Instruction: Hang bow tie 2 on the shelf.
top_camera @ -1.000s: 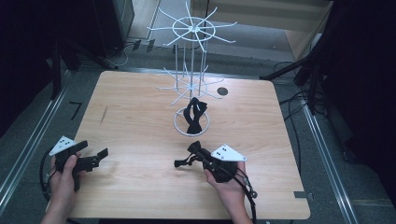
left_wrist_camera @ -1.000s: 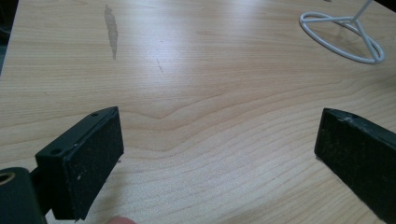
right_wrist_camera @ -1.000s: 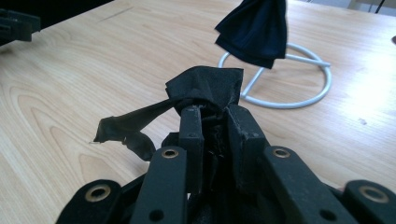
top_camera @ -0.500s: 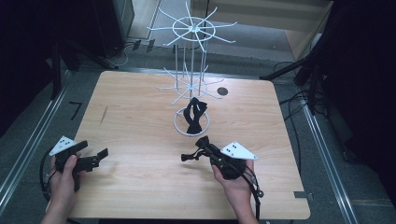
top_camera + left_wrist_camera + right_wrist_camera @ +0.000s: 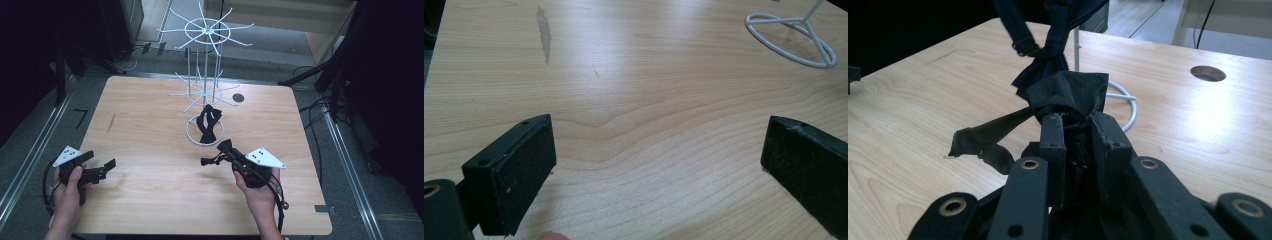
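Note:
A white wire rack (image 5: 205, 35) stands on the far middle of the wooden table (image 5: 150, 150). One dark bow tie (image 5: 207, 122) hangs from a lower arm, just above the rack's base ring (image 5: 192, 135). My right gripper (image 5: 225, 150) is just in front of the ring, shut on a second black bow tie (image 5: 1068, 92) whose strap (image 5: 983, 137) trails off to the left. In the right gripper view the hanging tie (image 5: 1048, 30) is right behind the held one. My left gripper (image 5: 101, 160) is at the table's front left, open and empty, its pads (image 5: 519, 170) wide apart over bare wood.
A round cable hole (image 5: 238, 98) lies in the tabletop right of the rack. The rack's upper wheel of arms spreads above the table's far edge. Dark floor, rails and cables surround the table. The base ring (image 5: 774, 20) appears far off in the left gripper view.
My right gripper has lifted and moved a little to the right and away, toward the rack's base, with the bow tie still in it. The left gripper has stayed put.

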Motion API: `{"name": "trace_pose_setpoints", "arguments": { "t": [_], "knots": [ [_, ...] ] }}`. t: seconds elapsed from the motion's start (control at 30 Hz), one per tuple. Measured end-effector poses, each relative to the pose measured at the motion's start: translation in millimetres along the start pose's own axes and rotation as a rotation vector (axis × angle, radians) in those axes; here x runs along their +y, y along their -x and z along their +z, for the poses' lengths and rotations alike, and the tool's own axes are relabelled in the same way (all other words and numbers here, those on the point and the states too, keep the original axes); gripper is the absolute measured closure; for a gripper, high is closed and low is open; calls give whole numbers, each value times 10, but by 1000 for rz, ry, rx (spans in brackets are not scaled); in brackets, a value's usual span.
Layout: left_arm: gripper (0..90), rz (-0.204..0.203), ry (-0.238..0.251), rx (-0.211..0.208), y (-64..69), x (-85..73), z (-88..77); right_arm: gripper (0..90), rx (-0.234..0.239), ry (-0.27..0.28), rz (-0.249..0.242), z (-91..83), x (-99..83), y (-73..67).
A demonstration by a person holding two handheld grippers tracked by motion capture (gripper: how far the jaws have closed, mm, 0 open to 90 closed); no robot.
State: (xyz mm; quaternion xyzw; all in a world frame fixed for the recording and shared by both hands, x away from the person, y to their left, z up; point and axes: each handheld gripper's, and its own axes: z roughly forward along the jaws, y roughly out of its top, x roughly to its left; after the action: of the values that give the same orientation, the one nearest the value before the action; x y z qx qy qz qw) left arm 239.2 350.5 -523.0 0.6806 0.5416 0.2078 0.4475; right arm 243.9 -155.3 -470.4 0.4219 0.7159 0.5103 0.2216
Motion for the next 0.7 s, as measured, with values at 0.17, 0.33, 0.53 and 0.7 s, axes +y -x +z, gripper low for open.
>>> {"name": "trace_pose_setpoints", "arguments": {
  "t": [0.17, 0.33, 0.53, 0.7],
  "knots": [
    [16, 0, 0, 0, 0, 0, 0, 779, -10, 10, 11, -22, 29, 39],
    [16, -1, 0, 0, 0, 0, 0, 779, -28, 33, 16, -56, 83, 80],
    [16, -1, 1, 0, 0, 0, 0, 779, -44, 58, 22, -94, 151, 144],
    [16, -2, 1, 0, 0, 0, 1, 778, -59, 70, 14, -121, 226, 186]
  ]
}}
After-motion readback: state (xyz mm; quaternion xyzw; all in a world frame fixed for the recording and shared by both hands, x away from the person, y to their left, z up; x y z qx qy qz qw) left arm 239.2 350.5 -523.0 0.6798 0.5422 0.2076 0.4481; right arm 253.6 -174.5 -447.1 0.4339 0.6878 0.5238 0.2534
